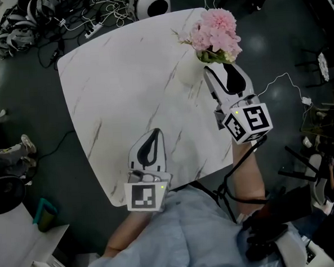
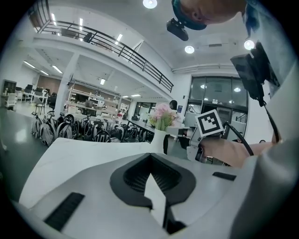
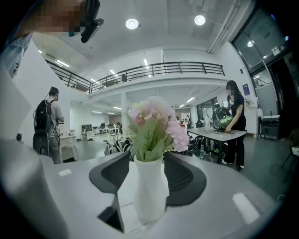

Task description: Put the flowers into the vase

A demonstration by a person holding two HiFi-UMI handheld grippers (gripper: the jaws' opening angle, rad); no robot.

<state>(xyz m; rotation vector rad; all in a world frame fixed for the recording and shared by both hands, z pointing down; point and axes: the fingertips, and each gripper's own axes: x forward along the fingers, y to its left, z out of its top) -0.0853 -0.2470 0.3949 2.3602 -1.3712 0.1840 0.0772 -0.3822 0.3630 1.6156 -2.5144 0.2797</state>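
A white vase (image 1: 189,70) with pink flowers (image 1: 217,32) stands near the far right edge of the white marble table (image 1: 124,76). My right gripper (image 1: 222,69) is right at it. In the right gripper view the vase (image 3: 149,193) stands upright between the two dark jaws of the right gripper (image 3: 146,158), flowers (image 3: 152,127) above; the jaws are open and do not press on it. My left gripper (image 1: 154,134) rests low at the table's near edge, shut and empty. From the left gripper (image 2: 150,158) view the vase (image 2: 157,143) and the right gripper's marker cube (image 2: 209,123) lie ahead.
Cables and headsets (image 1: 19,26) litter the dark floor beyond the table's far left corner. A teal cup (image 1: 45,214) sits on a white surface at lower left. A person with a backpack (image 3: 48,122) and another at a table (image 3: 235,122) stand far off.
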